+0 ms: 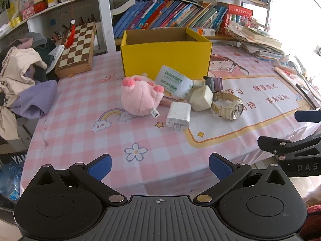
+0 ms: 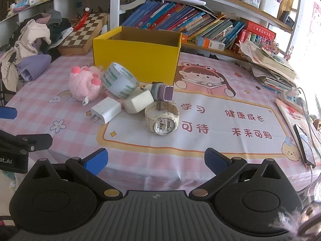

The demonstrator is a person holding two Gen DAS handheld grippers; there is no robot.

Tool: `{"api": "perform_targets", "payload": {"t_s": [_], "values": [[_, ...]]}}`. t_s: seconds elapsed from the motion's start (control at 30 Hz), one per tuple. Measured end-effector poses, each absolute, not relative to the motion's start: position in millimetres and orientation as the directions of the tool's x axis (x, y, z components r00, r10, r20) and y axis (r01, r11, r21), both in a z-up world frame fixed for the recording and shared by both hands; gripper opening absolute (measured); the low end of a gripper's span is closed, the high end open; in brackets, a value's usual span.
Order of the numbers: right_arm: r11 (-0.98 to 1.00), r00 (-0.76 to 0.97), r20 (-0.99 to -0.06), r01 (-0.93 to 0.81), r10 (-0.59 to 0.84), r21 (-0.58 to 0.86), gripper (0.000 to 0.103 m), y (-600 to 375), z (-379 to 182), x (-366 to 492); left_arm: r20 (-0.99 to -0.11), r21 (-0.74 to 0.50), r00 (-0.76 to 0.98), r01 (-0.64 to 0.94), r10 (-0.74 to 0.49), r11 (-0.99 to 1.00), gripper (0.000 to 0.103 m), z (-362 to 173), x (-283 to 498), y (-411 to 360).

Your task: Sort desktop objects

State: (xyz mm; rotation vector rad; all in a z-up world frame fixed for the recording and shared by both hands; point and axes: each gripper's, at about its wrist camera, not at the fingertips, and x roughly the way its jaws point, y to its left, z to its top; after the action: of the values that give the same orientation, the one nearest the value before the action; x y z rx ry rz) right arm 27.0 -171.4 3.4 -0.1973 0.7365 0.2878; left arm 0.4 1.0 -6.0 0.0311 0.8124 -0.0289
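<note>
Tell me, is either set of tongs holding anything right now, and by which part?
Nothing is held. Left tongs and right tongs are both open and empty, short of the watch and charger.

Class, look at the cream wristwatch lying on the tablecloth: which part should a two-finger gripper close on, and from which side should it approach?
Probably the strap loop behind the dial. The cream wristwatch rests with its dial tilted toward the cameras and its buckled band arching up behind, so the band is narrower than the dial. The open right gripper sits nearest; come from above, one finger inside the loop, clear of the cream charger.

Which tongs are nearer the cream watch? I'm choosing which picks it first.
Right, probably. The right tongs face the cream watch almost straight ahead; the left tongs sit off to its left, further away.
</note>
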Motion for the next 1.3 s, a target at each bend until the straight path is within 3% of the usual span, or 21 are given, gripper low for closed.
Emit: {"api": "perform_targets", "payload": {"t_s": [1.3], "values": [[0.934, 0.662, -0.726, -0.349, 0.188, -0.077, 0.103, -160, -1, 40, -0.76, 0.004, 0.648, 0.07, -0.042, 0.998, 0.103, -16, 15, 6]]}}
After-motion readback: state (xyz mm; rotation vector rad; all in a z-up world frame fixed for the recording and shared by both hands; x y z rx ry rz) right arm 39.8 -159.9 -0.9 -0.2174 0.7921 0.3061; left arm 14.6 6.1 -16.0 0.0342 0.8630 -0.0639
